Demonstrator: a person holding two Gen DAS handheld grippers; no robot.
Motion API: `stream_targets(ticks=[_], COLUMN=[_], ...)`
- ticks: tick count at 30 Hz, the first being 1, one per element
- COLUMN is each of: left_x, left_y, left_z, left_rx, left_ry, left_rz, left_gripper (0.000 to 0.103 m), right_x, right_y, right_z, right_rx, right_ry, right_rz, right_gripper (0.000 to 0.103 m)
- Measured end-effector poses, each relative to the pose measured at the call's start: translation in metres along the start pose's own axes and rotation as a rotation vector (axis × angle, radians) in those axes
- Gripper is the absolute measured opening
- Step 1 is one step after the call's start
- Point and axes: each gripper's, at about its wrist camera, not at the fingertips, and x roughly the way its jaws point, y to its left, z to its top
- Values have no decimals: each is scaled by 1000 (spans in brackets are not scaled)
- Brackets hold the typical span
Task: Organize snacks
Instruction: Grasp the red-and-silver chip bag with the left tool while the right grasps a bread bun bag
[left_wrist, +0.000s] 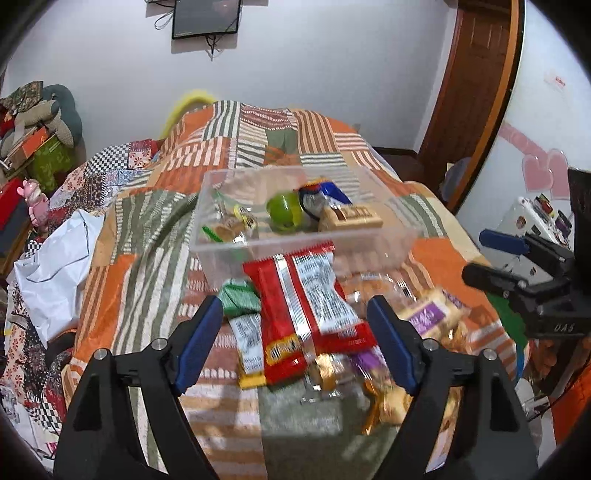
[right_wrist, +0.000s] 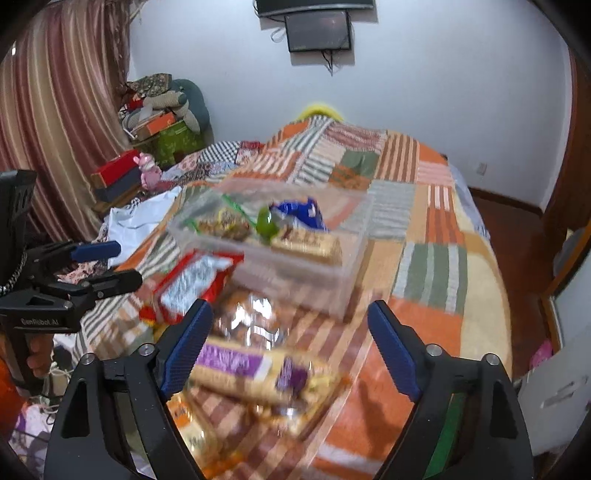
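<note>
A bed (left_wrist: 155, 229) under a patchwork quilt of orange, green and white stripes is carrying everything. Ahead of both claws a clear plastic bin (left_wrist: 303, 236) is sitting on the quilt, holding a green ball (left_wrist: 285, 211), a blue-and-white packet (left_wrist: 325, 194), a tan boxed bar (left_wrist: 351, 218) and a green-edged bag of cookies (left_wrist: 229, 225). Just in front of the bin, a pile of loose snacks is lying on the quilt. The left claw (left_wrist: 295, 332) is hanging over the pile with its blue-padded fingers (left_wrist: 199, 343) spread wide and gripping nothing; between them a red snack wrapper (left_wrist: 306, 314) is lying with its far end touching the bin's near wall, and a small green packet (left_wrist: 238, 297) is lying just beyond the left finger. The right claw (right_wrist: 288, 343) is likewise standing spread and empty, with a purple-labelled cookie pack (right_wrist: 255, 373) lying between its fingers, nearer the left one. The right wrist view is blurring, so finer detail there is unclear.
</note>
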Motion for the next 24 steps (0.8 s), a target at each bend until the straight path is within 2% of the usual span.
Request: stream_targets(ticks=[9,14,20,22,24], left_x=[19,33,46,51,55], left_y=[-4,-8,-7,-5,-2], left_z=[-17,-19,-13,-9,-7], left_rx=[-27,-40,-50,-58,-74], left_ry=[77,99,109,107,106], left_rz=[-32,-41,-37,-30,-32], left_gripper=[82,82,82,82,82], right_x=[27,35,31,28,28], right_y=[-13,-11,-23,-28,-35], right_z=[-41,-47,-52,-52,-51], right_rx=[83,82,95,97,108], right_ry=[152,174,148,134,133], right_rz=[52,38,-12,-30,-33], right_gripper=[86,86,85,82,70])
